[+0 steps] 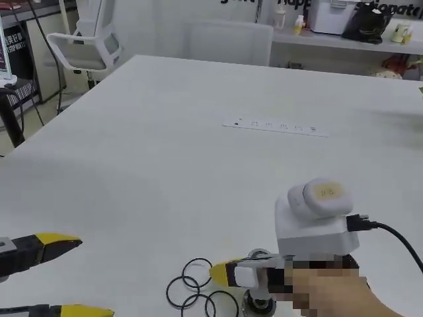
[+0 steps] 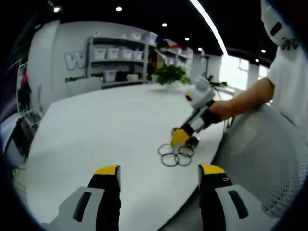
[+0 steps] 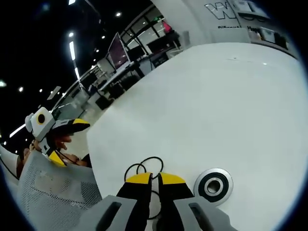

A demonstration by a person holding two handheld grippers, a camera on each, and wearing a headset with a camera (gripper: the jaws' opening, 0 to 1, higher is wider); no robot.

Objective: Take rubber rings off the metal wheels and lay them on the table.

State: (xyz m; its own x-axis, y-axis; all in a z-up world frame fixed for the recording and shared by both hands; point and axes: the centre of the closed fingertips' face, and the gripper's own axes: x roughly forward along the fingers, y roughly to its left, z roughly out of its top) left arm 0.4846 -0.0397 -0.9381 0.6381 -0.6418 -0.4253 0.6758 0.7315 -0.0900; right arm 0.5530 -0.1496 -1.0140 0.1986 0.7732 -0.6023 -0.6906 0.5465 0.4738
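Note:
Several thin black rubber rings (image 1: 192, 285) lie overlapping near the table's front edge. They are also in the left gripper view (image 2: 174, 156). My right gripper (image 1: 223, 273) rests at this pile with its yellow jaws shut. One rubber ring (image 3: 143, 167) loops out from its tips (image 3: 152, 178). A metal wheel (image 3: 213, 185) with a dark centre lies flat just right of those jaws, and partly under the gripper (image 1: 258, 302) in the head view. My left gripper (image 1: 74, 276) hovers open at the front left, well apart from the rings, nothing between its jaws (image 2: 160, 169).
A white power strip (image 1: 274, 126) lies flat mid-table. An office chair (image 1: 89, 39) stands at the far left corner. Shelves with boxes and a kettle line the back wall. A cable (image 1: 396, 238) trails from the right gripper.

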